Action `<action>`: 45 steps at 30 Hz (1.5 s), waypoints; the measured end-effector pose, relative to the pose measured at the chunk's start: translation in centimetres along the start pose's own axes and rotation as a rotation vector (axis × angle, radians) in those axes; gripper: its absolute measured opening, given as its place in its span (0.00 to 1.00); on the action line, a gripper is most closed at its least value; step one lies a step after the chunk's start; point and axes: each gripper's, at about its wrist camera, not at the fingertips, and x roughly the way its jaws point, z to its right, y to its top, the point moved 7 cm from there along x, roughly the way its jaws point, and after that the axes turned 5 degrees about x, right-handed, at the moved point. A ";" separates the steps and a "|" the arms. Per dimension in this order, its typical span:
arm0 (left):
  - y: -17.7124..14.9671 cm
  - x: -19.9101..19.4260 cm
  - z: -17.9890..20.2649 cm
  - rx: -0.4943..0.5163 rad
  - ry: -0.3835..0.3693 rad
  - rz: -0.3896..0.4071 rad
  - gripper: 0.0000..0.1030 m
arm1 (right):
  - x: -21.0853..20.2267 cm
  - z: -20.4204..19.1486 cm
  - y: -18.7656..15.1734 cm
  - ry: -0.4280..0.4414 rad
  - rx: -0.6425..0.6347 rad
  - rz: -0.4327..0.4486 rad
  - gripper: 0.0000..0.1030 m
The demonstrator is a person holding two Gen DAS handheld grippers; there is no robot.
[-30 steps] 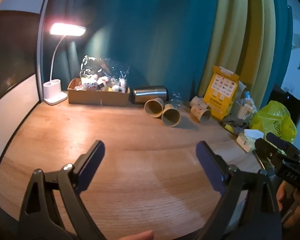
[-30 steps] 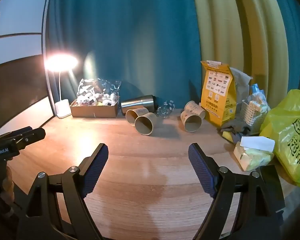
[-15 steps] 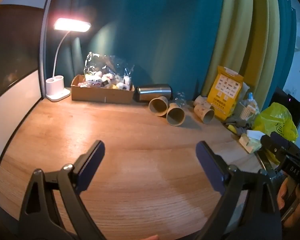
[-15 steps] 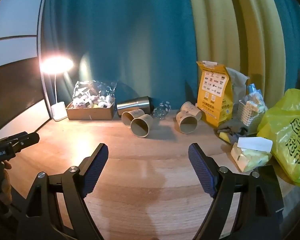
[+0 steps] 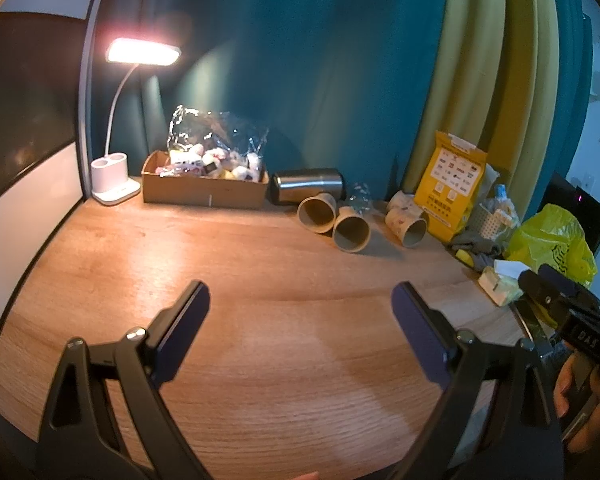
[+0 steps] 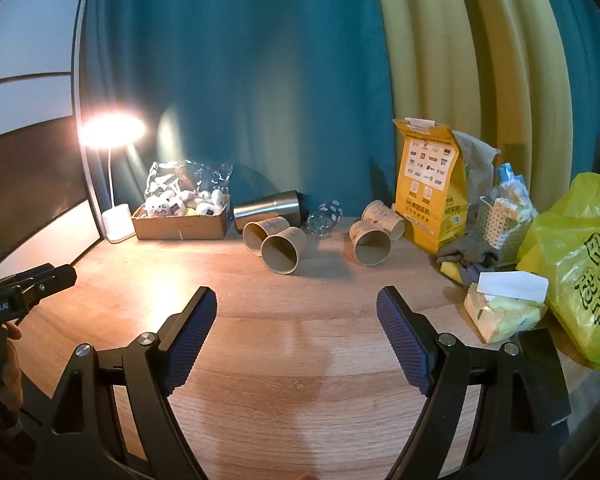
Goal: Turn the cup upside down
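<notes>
Both the left tool (image 5: 300, 312) and the right tool (image 6: 296, 316) are held wide open and empty; paper cups (image 6: 280, 255) are seen lying sideways mid-frame on the worktop (image 6: 300, 360).

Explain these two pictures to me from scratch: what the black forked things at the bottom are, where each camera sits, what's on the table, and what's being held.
No robot here: a person carries a hand-held gripper in each hand, each with a fisheye camera looking forward between its two blue-padded fingers. One picture comes from the left hand-held gripper, the other from the right hand-held gripper. Both are open and hold nothing. They hover over a wooden table. Along its far edge lie several paper cups on their sides, such as the nearest cup, a steel tumbler also lying down, a cardboard box of small toys, a lit desk lamp, an orange paper bag, a tissue pack and a yellow plastic bag. No cup has been picked up yet.
</notes>
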 end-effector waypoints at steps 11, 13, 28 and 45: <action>0.3 -0.3 -0.3 -0.006 -0.003 0.002 0.91 | 0.0 0.0 0.2 -0.003 0.003 0.001 0.82; 0.3 -0.4 -0.4 -0.007 -0.004 0.003 0.91 | -0.1 0.0 0.2 -0.002 0.002 -0.001 0.82; 0.4 -0.6 -0.6 -0.008 -0.001 0.003 0.91 | -0.2 -0.2 0.4 -0.001 0.005 -0.005 0.82; 0.4 -1.0 -1.1 -0.014 0.006 0.002 0.91 | -0.2 -0.5 0.4 0.001 0.004 -0.004 0.82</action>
